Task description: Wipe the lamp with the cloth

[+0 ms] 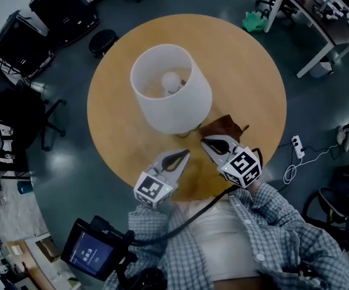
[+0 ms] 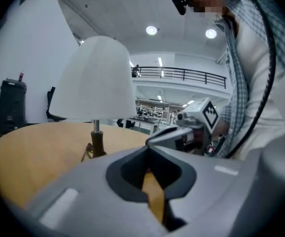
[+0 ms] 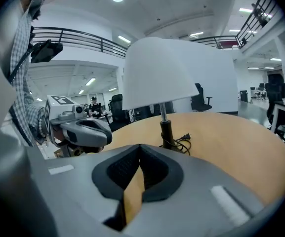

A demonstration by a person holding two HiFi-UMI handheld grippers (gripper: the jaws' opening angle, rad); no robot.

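Left gripper and right gripper both pinched together, empty. Cloth lies just beyond right tips, beside the base of the lamp ahead. Risk: closed jaws would likely shove the cloth or tip the lamp.

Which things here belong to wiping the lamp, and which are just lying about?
For the job:
lamp
brown cloth beside its base
left gripper, shut, empty
right gripper, shut, empty

Lying about:
power strip on the floor
black stool
office chair
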